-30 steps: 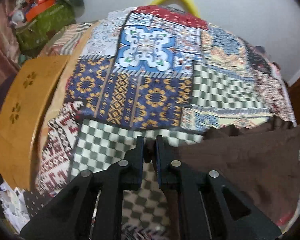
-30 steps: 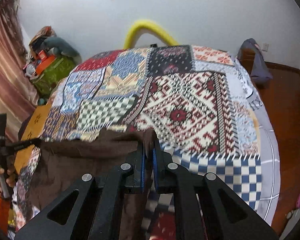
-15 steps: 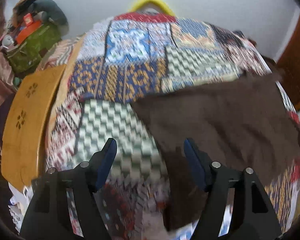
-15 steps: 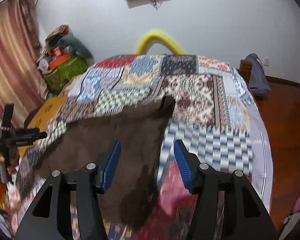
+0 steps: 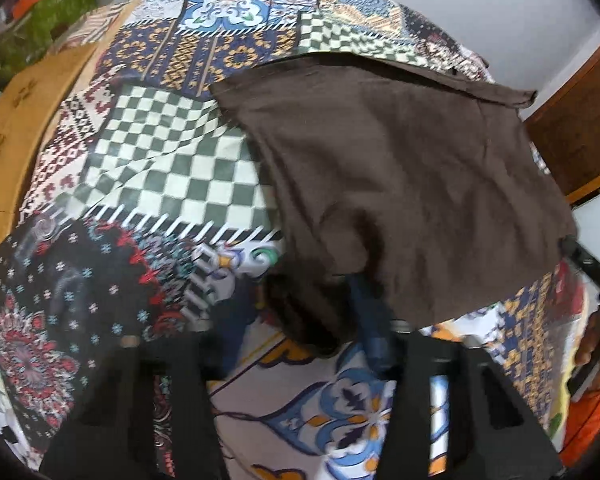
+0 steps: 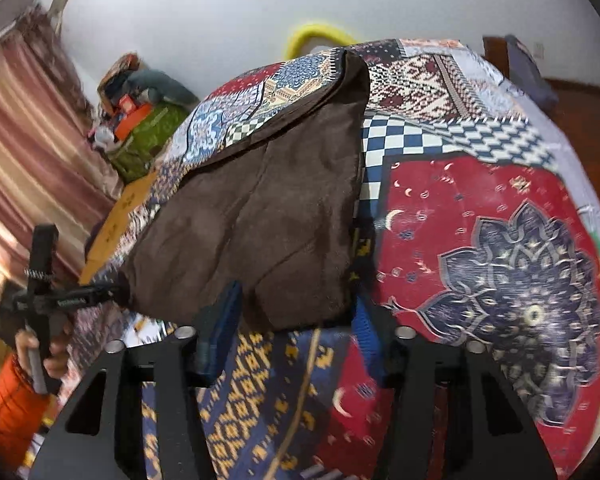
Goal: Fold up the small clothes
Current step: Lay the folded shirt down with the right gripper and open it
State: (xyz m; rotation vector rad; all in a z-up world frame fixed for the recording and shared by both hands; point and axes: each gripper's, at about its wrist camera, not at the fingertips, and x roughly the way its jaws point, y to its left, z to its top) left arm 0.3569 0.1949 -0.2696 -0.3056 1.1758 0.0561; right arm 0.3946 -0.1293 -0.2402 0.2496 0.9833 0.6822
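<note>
The left gripper (image 5: 300, 320) has just been closing; its jaws stand partly apart over the near left corner of the brown cloth (image 5: 400, 184), whose hem hangs between them, though blur hides whether the pads press it. The right gripper (image 6: 296, 320) has likewise been closing, jaws apart, the cloth's near right corner between them, seemingly unpinched. The cloth lies spread on the patchwork bed (image 6: 480, 208).

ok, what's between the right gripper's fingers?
Right wrist view: the near edge of the brown cloth hangs inside the right gripper, quilt beneath. Its jaws have just been closing.
</note>
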